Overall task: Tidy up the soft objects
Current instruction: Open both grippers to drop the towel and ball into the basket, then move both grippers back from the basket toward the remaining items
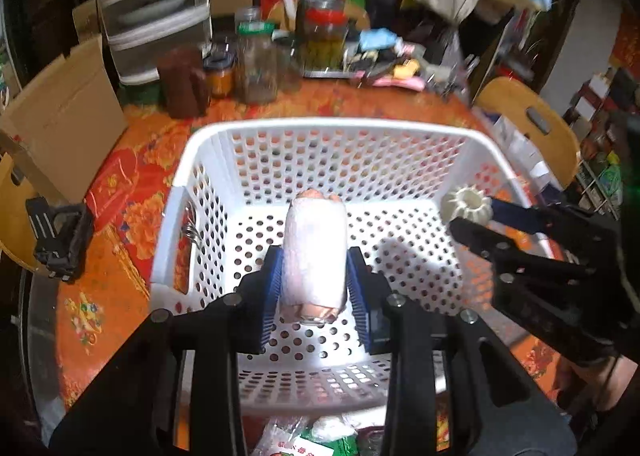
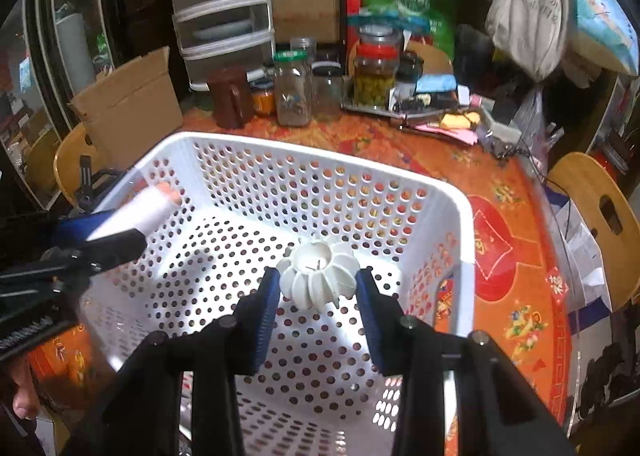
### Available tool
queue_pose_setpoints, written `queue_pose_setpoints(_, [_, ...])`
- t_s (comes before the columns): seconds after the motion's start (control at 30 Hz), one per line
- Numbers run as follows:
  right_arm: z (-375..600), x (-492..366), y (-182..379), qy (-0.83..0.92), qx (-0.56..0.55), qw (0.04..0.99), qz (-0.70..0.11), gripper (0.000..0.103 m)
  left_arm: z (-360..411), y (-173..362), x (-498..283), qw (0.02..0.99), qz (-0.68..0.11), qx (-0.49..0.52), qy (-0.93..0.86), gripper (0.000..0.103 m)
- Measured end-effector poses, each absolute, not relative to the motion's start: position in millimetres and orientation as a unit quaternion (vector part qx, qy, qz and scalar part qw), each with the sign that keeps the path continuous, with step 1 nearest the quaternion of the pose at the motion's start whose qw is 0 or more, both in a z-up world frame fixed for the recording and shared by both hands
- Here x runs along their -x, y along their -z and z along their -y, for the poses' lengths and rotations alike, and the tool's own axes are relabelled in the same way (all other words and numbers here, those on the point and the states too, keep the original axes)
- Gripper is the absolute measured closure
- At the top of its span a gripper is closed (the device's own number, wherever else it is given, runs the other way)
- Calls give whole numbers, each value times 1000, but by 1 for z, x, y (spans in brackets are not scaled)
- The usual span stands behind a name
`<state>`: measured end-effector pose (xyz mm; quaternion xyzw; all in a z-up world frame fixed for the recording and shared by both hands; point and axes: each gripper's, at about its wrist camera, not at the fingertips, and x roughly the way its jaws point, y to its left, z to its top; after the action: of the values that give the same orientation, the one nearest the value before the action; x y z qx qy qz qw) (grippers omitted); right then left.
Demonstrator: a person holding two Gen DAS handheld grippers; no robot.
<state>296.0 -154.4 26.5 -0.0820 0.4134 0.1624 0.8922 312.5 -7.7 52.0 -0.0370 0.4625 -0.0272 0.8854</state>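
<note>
- My left gripper (image 1: 314,276) had its two blue-padded fingers closed partway around a soft roll (image 1: 315,252), white in the middle with pink-orange showing at both ends. The pads pressed its sides.
- The roll stood lengthwise between the fingers, pointing toward twelve o'clock, held above the floor of a white perforated laundry basket (image 1: 320,132).
- My right gripper (image 2: 318,282) was likewise closed partway on a white ribbed ball (image 2: 318,276), pumpkin-like, with a round hollow at its top. Both blue pads touched its flanks.
- That ball hung over the middle of the basket's holed floor, clear of the walls.
- From the left camera, my right gripper and its ball entered at about three o'clock, over the basket's right rim.
- From the right camera, my left gripper and the roll entered at about nine o'clock, over the left rim.
- The basket sat on an orange and red flowered tablecloth (image 2: 500,224).
- Beyond the basket, around twelve o'clock, stood glass jars (image 2: 294,92), one of green pickles with a red lid (image 2: 376,76), and a brown lidded container (image 2: 230,96).
- At about eleven o'clock rose a clear plastic drawer unit (image 2: 220,8), with an open cardboard box (image 2: 128,104) at ten o'clock.
- A green bag (image 2: 412,4) and a hanging white tote bag (image 2: 528,8) filled one to two o'clock.
- A wooden chair back (image 2: 600,216) showed at three o'clock.
</note>
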Motion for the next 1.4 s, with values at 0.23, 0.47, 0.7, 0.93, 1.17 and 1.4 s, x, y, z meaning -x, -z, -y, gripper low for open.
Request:
queue_pose_setpoints(0.23, [146, -318, -8, -145, 110, 873, -453, 65, 14, -17, -338, 865, -502, 21, 17, 73])
queue_pose_setpoints(0.47, [138, -324, 5, -142, 136, 860, -471, 65, 11, -6, -345, 859, -511, 22, 10, 73])
queue_pose_setpoints(0.7, [137, -323, 5, -142, 137, 857, -476, 64, 4, -18, -335, 871, -490, 37, 14, 57])
queue_pose_setpoints(0.93, [148, -312, -18, -155, 104, 873, -450, 40, -10, -51, -302, 899, -435, 50, 17, 26])
queue_pose_setpoints(1.17, [172, -275, -53, -163, 69, 902, -393, 31, -30, -87, -228, 931, -363, 34, 8, 0])
queue_pose_setpoints(1.4, [192, -202, -55, -176, 57, 923, -336, 30, -53, -87, -143, 946, -321, 48, -2, 0])
